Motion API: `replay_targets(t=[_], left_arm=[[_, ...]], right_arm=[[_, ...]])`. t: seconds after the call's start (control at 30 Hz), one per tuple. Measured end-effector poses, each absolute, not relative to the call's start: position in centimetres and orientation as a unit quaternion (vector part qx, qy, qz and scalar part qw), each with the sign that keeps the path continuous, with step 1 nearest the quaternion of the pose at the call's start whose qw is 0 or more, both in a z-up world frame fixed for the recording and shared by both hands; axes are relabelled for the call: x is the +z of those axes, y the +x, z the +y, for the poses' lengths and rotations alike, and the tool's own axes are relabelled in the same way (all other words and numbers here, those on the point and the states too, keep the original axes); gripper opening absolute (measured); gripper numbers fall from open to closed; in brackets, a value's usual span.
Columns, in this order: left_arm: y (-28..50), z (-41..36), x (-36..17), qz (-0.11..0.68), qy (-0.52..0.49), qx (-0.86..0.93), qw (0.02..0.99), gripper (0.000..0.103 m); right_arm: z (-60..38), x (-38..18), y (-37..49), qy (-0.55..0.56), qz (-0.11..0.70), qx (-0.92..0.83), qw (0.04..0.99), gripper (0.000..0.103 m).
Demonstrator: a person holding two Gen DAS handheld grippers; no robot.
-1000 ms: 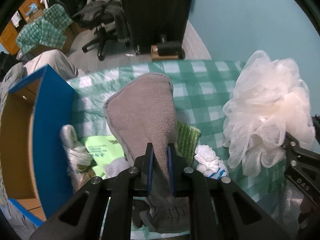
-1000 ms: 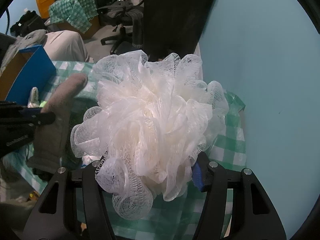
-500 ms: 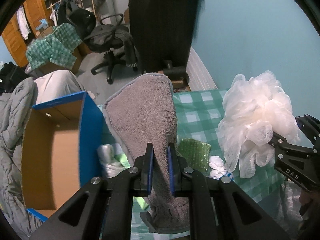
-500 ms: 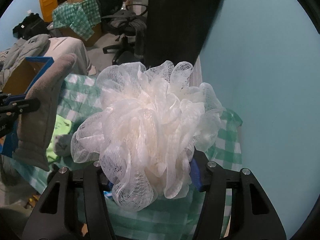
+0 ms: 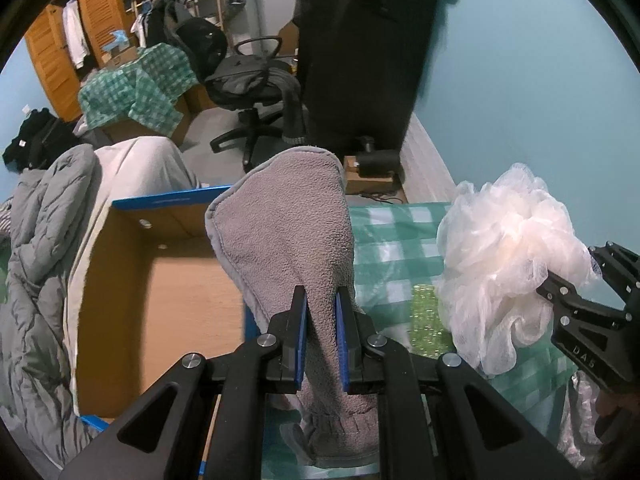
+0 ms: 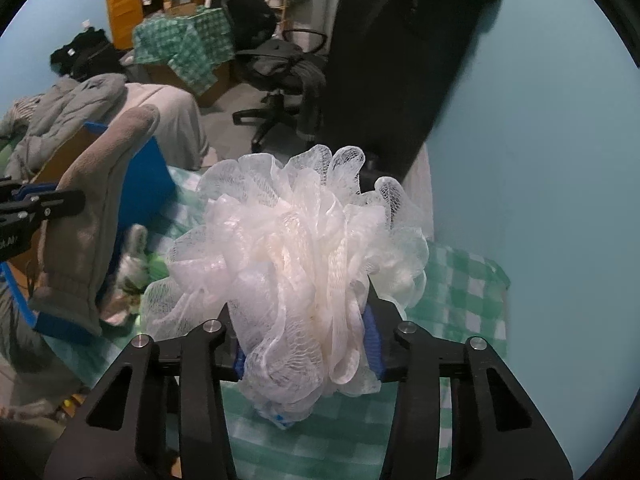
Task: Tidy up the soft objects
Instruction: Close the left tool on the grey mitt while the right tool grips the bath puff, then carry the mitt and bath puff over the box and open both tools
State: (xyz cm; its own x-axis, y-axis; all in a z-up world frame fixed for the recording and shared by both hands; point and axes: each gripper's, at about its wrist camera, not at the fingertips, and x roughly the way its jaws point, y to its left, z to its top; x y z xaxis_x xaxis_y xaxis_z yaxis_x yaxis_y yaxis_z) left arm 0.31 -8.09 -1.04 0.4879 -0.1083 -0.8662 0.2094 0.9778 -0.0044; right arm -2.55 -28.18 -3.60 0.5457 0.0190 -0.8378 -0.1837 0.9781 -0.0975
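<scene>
Grey fleece mitt (image 5: 292,240) pinched between the blue pads of the left gripper (image 5: 321,332), held up in the air, its rounded tip over the near wall of the blue cardboard box (image 5: 168,200), cuff hanging below the jaws. White mesh bath pouf (image 6: 296,256) clamped in the right gripper (image 6: 306,344), lifted above the green checked tablecloth (image 6: 456,292). Sparkly green sponge (image 5: 426,316) lies on the cloth between mitt and pouf. Box stands open beside the table; grey quilted jacket (image 5: 36,264) heaped to its left, black office chair (image 5: 248,80) well behind
</scene>
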Motion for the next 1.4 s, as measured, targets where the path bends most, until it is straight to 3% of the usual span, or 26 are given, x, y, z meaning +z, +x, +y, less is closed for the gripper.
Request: replay_targets(t=[0.87, 1.4], left_arm=[[-0.1, 1.4, 0.0, 0.487, 0.026, -0.024, 0.873, 0.013], [-0.2, 7.1, -2.1, 0.505, 0.014, 0.013, 0.863, 0.013]], right_arm=[[-18.5, -1.8, 0.3, -0.107, 0.438, 0.124, 0.884, 0.036], [-9.5, -1.3, 2.7, -0.129, 0.419, 0.186, 0.879, 0.036]])
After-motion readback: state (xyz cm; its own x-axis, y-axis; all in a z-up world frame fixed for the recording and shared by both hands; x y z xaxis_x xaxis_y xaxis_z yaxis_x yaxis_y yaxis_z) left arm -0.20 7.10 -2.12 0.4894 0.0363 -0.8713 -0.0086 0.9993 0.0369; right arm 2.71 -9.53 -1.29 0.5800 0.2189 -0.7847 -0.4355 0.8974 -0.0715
